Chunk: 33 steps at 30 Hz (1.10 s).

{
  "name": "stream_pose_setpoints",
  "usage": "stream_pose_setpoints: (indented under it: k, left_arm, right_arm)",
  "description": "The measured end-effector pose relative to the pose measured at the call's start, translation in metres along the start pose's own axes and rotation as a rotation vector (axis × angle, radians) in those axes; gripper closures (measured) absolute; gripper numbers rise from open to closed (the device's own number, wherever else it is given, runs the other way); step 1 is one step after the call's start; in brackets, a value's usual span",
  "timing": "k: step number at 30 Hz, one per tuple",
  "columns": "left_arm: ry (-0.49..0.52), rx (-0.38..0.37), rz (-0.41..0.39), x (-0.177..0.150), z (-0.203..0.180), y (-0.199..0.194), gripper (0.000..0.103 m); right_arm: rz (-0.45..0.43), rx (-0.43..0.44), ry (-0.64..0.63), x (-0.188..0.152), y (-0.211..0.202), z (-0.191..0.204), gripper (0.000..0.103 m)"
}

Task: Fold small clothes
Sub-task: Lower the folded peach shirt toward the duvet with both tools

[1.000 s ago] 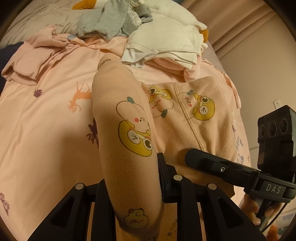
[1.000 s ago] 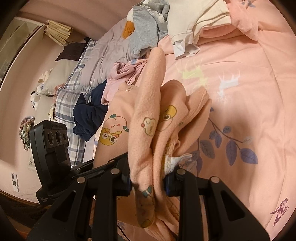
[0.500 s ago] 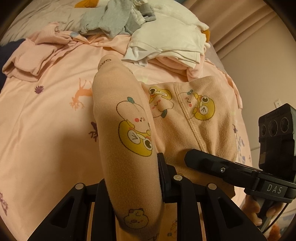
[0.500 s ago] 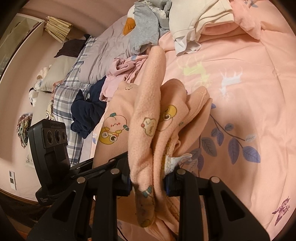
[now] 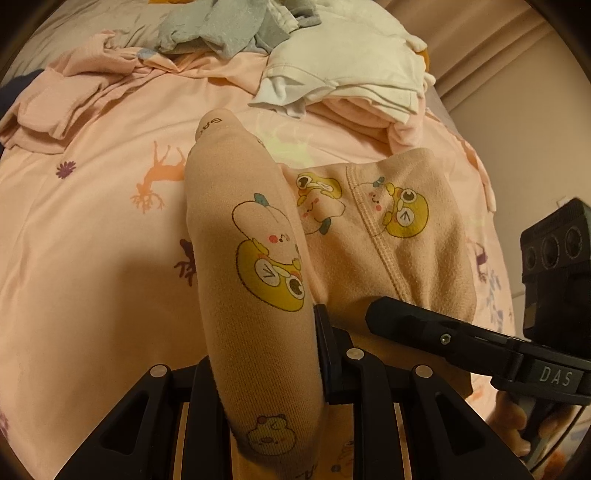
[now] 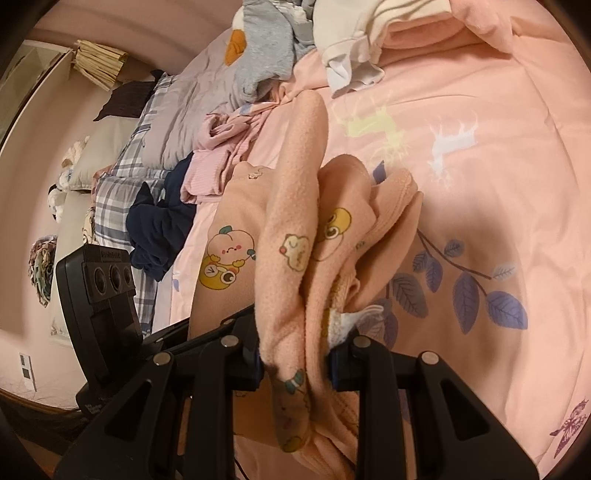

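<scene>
Scene: a peach cartoon-print fleece garment (image 5: pixel 258 258) is held above the pink bedspread (image 5: pixel 92 258) | Grip: one edge is pinched by the left gripper (image 5: pixel 266 373), a bunched edge by the right gripper (image 6: pixel 295 363) | Step: judged as laying the garment out flat | Next: an even, taut lowering is called for.

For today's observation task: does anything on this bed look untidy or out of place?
Yes. Behind the peach cartoon-print garment that both grippers hold, unfolded clothes lie in heaps on the pink bedspread: a crumpled grey garment and rumpled white clothes.
</scene>
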<state>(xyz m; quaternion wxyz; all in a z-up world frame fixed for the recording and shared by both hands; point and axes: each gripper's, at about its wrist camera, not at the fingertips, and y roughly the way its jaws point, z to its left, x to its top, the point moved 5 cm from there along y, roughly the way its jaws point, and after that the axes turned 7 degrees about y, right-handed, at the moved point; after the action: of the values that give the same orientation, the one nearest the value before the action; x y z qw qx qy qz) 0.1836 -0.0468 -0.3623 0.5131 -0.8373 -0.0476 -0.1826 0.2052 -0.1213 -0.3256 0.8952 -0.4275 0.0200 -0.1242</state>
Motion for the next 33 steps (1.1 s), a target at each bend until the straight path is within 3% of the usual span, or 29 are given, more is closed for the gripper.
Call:
stream_pose_setpoints:
  k: [9,20,33]
  left_arm:
    - [-0.036,-0.019,0.049,-0.009,0.012,0.021,0.082]
    - [-0.047,0.008,0.102,-0.022,0.025,0.041,0.082]
    - [-0.069,0.021,0.085,-0.029,0.032,0.045,0.079]
  right_arm:
    - [0.032,-0.032,0.026,-0.002,0.017,-0.017,0.076]
    - [0.082,-0.048,0.084,-0.011,0.038,-0.042,0.075]
    - [0.086,-0.064,0.131,-0.015,0.046,-0.068,0.075]
